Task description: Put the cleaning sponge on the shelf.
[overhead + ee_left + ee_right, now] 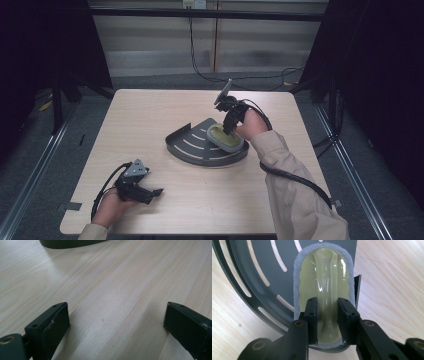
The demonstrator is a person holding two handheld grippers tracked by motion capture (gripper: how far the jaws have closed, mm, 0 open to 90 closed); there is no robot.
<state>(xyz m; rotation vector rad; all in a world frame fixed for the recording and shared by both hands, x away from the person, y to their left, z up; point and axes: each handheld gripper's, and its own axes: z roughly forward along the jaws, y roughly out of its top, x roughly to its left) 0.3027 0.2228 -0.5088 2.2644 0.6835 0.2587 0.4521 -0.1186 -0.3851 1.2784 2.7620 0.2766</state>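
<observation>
Right tool (327, 315) grips the sponge scrubber (324, 285) on a dark rack (192, 145) atop the pale wooden table (150, 115).

No legible text, label, brand, number or sign anywhere: none on the table, the dark slotted tray, the yellow-green scrubber or the grippers.

Two black two-jaw grippers are being shown: the left gripper (150, 192) is being topped by a grey three-cornered plate (136, 168), the right gripper (327, 315) by another. Brass-coloured screw eyelets (298, 323) are being displayed on the jaw arms. Thick black cables (295, 180) are being trailed. Beige long sleeves (295, 195) are being worn.
</observation>
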